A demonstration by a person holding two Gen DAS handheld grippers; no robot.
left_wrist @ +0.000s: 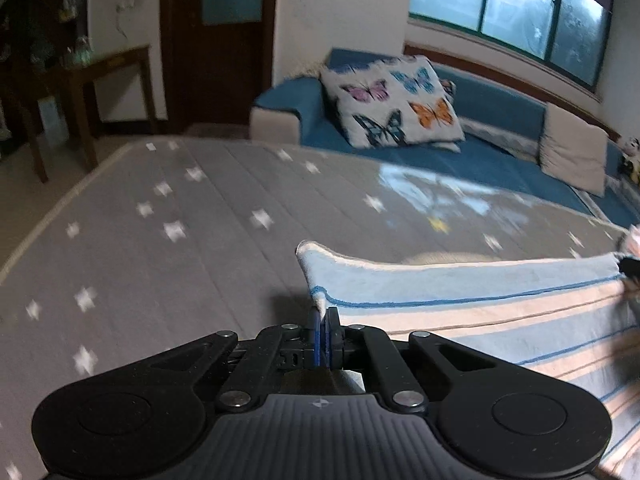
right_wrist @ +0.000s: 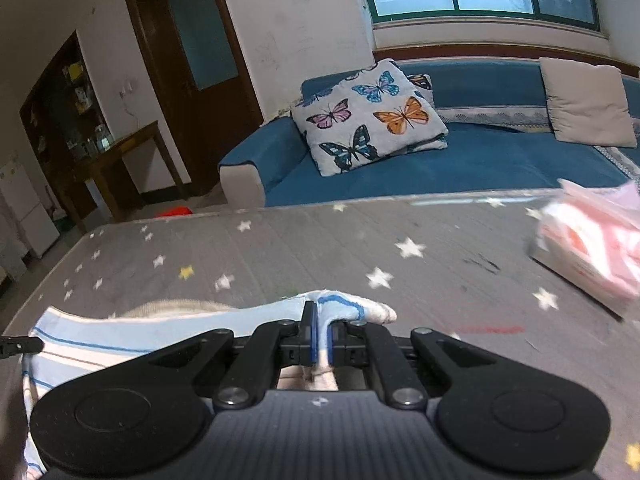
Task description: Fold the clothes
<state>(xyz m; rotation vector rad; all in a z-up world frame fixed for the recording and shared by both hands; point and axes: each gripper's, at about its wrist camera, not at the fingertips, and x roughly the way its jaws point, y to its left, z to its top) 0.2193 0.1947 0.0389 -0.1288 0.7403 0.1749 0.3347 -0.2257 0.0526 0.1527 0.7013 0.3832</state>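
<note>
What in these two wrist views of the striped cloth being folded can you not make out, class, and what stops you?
- Striped cloth: left wrist view, its near part hidden behind the left gripper, its right part cut off by the frame edge.
- Pink pack: right wrist view, blurred and cut by the right edge; print unreadable.
- Shelf items: right wrist view, too small and dark to identify.
- Right gripper: grips a bunched corner; layers uncountable.

Your worktop (right_wrist: 320, 248) is covered by a grey cloth with faint lengthwise lines, scattered with white stars and a few yellow ones. On it you have a striped towel (left_wrist: 460, 300) in pale blue, white and pink bands, its near edge raised off the surface. Toward the right edge sits a pink-and-white tissue pack (right_wrist: 592, 240), well apart from the towel.
</note>
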